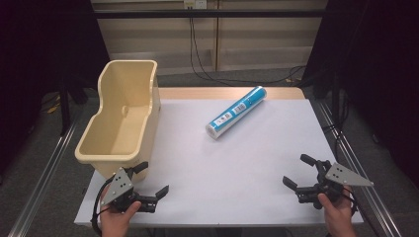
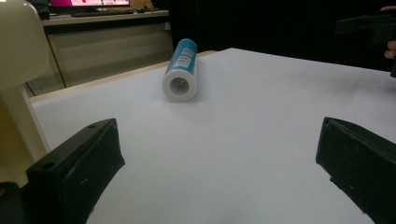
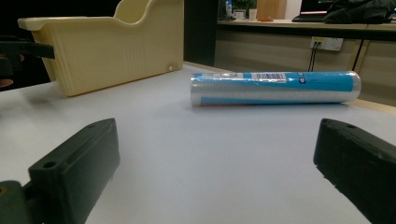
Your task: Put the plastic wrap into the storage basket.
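Work not yet begun: both claws, left gripper (image 1: 151,179) and right gripper (image 1: 296,172), rest spread and empty at the near edge, while the smooth blue-and-white wrapped roll (image 1: 236,112) lies well ahead between them, outside the glossy cream plastic bin (image 1: 148,106) just beyond the left claw.

Ahead of your left gripper (image 1: 154,178), bare white surface (image 1: 237,163) runs toward one o'clock up to the blue roll (image 1: 236,112), which lies well apart from it. The cream bin (image 1: 121,116) crowds its eleven o'clock, just beside it. Your right gripper (image 1: 299,171) has bare surface from nine through twelve o'clock; the roll sits at eleven.
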Tool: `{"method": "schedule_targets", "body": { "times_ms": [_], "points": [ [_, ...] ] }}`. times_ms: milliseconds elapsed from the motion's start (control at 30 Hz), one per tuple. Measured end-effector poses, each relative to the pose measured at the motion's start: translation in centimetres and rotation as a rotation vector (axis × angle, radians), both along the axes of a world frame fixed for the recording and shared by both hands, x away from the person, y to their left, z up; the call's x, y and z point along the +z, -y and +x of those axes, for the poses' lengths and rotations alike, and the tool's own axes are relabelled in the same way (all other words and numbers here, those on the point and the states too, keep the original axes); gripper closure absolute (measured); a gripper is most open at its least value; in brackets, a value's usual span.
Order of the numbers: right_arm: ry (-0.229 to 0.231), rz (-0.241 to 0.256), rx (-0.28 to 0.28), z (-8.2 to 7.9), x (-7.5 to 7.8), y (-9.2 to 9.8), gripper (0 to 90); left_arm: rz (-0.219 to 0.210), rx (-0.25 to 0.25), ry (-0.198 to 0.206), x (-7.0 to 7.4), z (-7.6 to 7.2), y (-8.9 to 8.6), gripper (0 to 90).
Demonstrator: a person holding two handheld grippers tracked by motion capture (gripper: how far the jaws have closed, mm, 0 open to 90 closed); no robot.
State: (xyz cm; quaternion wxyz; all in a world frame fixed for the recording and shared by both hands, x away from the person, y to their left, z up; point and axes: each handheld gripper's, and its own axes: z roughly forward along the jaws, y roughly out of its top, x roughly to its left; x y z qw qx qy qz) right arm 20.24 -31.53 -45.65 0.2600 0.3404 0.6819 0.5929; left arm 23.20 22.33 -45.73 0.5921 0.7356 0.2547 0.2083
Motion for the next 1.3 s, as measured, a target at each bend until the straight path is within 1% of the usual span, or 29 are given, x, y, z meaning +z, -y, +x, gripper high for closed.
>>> {"method": "schedule_targets", "body": {
  "times_ms": [33,167,200,233,267,333,367,400,467,500,533,567,600,633,667,700,733,767,800,833,867,967,1033,1067,1100,1133,1167,1200,1300],
  "points": [
    [0.000,-0.002,0.000,0.0,0.0,0.0,0.0,-0.010,0.005,-0.004,0.0,0.0,0.1,0.0],
    [-0.001,-0.006,0.002,-0.1,0.0,-0.1,0.0,0.000,-0.001,-0.009,-0.1,0.0,0.4,0.0],
    [-0.003,-0.006,0.003,-0.1,0.0,-0.1,0.0,0.008,-0.010,-0.011,-0.1,0.1,0.8,0.0],
    [-0.002,-0.005,0.002,-0.1,0.0,-0.1,0.0,-0.004,-0.009,-0.017,-0.2,0.1,1.2,0.0],
    [-0.002,-0.005,0.003,-0.1,0.0,-0.1,0.0,0.010,-0.016,-0.016,-0.1,0.2,1.3,0.0],
    [-0.001,-0.004,0.004,-0.1,0.0,0.0,0.0,0.004,-0.012,-0.014,-0.2,0.3,1.9,0.0],
    [0.000,-0.007,0.006,-0.1,0.0,0.0,0.0,0.004,-0.012,-0.014,-0.2,0.3,1.9,0.0],
    [0.000,-0.008,0.006,-0.1,0.0,0.0,0.0,0.009,-0.015,-0.016,-0.1,0.5,2.5,0.0],
    [-0.001,-0.009,0.004,-0.2,0.0,0.0,0.0,0.014,-0.015,-0.014,0.0,0.7,2.8,0.0],
    [-0.002,-0.007,0.005,-0.2,0.0,0.0,0.0,0.011,-0.012,-0.017,0.1,1.0,3.3,0.0],
    [-0.001,-0.009,0.006,-0.2,0.0,0.0,0.1,0.002,-0.010,-0.022,0.1,1.3,3.6,0.0],
    [-0.001,-0.009,0.006,-0.2,0.0,0.0,0.1,0.002,-0.010,-0.022,0.1,1.3,3.6,0.0],
    [-0.004,-0.008,0.008,-0.2,0.0,-0.1,0.1,0.004,-0.007,-0.027,0.3,1.8,4.2,0.0],
    [-0.004,-0.008,0.008,-0.2,0.0,-0.1,0.1,0.004,-0.007,-0.027,0.3,1.8,4.2,0.0],
    [-0.005,-0.007,0.009,-0.3,0.0,-0.1,0.0,0.002,-0.005,-0.029,0.4,2.0,4.6,0.0],
    [-0.004,-0.008,0.010,-0.3,0.0,-0.1,0.0,0.013,-0.022,-0.036,0.5,2.6,5.4,0.0],
    [-0.004,-0.008,0.010,-0.3,0.0,-0.1,0.0,0.013,-0.022,-0.036,0.5,2.6,5.4,0.0],
    [-0.005,-0.005,0.010,-0.3,0.0,-0.1,0.1,0.007,-0.014,-0.035,0.5,2.9,5.9,0.0],
    [-0.008,-0.007,0.012,-0.4,0.0,-0.1,0.1,-0.005,-0.010,-0.037,0.7,3.7,6.7,0.0],
    [-0.008,-0.007,0.012,-0.4,0.0,-0.1,0.1,-0.005,-0.010,-0.037,0.7,3.7,6.7,0.0],
    [-0.012,-0.013,0.014,-0.4,-0.1,-0.1,0.1,-0.017,-0.001,-0.042,0.8,4.5,7.4,0.0],
    [-0.012,-0.014,0.015,-0.4,-0.1,-0.2,0.1,-0.022,0.014,-0.056,0.7,5.8,8.5,0.0],
    [-0.010,-0.018,0.018,-0.4,-0.1,-0.1,0.1,-0.023,0.017,-0.057,0.6,6.4,9.3,0.0],
    [-0.011,-0.019,0.017,-0.4,-0.1,-0.1,0.2,-0.023,0.017,-0.057,0.6,6.4,9.3,0.0],
    [-0.011,-0.019,0.017,-0.4,-0.1,-0.1,0.2,-0.025,0.014,-0.061,0.5,6.8,9.7,0.0],
    [-0.012,-0.017,0.016,-0.4,-0.1,-0.1,0.1,-0.017,0.009,-0.063,0.3,7.4,10.5,0.0],
    [-0.012,-0.017,0.016,-0.4,-0.1,-0.1,0.1,-0.017,0.009,-0.063,0.3,7.4,10.5,0.0],
    [-0.013,-0.013,0.015,-0.4,-0.1,-0.1,0.2,0.006,0.009,-0.071,0.2,8.1,11.3,0.0],
    [-0.012,-0.011,0.017,-0.4,-0.1,-0.1,0.3,-0.001,0.013,-0.080,0.2,8.7,12.1,0.0]
  ]
}}
